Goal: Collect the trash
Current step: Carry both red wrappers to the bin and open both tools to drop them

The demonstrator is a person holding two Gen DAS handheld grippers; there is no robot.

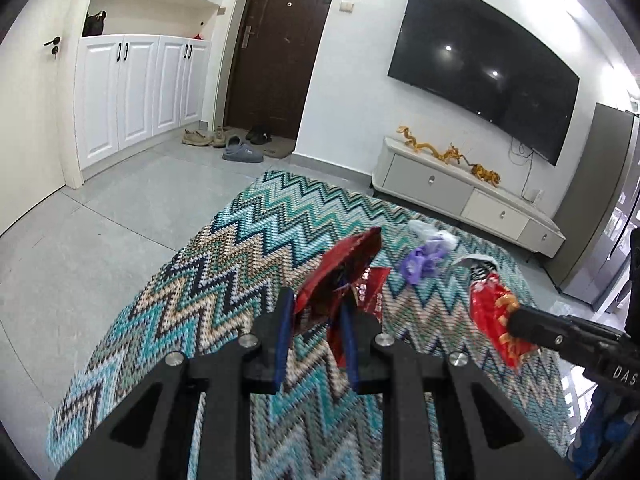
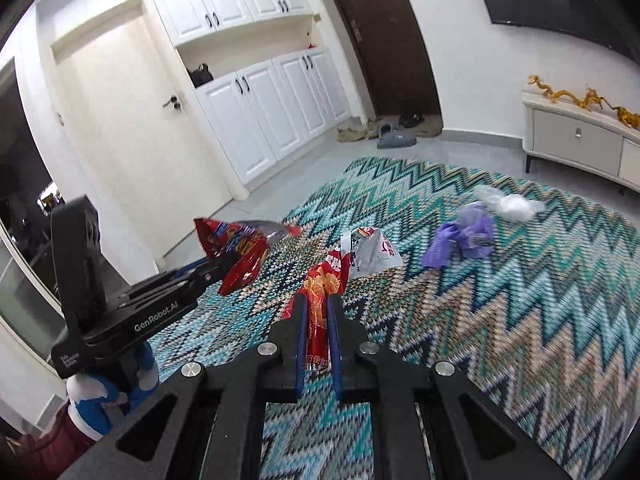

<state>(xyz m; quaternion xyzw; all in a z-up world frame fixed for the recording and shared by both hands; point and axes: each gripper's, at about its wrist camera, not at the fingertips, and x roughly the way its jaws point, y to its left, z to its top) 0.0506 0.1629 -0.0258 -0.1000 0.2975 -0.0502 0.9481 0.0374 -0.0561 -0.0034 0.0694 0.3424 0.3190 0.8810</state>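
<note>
My left gripper [image 1: 316, 308] is shut on a red snack bag [image 1: 340, 276] and holds it above the zigzag rug [image 1: 224, 264]; this bag also shows in the right wrist view [image 2: 236, 252]. My right gripper [image 2: 318, 308] is shut on a red and white noodle wrapper [image 2: 328, 292], lifted off the rug; it also shows in the left wrist view [image 1: 496, 312]. A crumpled purple plastic bag [image 2: 460, 240] and a clear plastic bag [image 2: 508, 204] lie on the rug ahead.
A white TV cabinet [image 1: 468, 200] with gold dragon figures stands by the wall under the TV. Shoes and slippers [image 1: 236, 140] lie by the brown door. White cupboards [image 2: 272, 104] line the left wall. The grey tiled floor [image 1: 100, 216] surrounds the rug.
</note>
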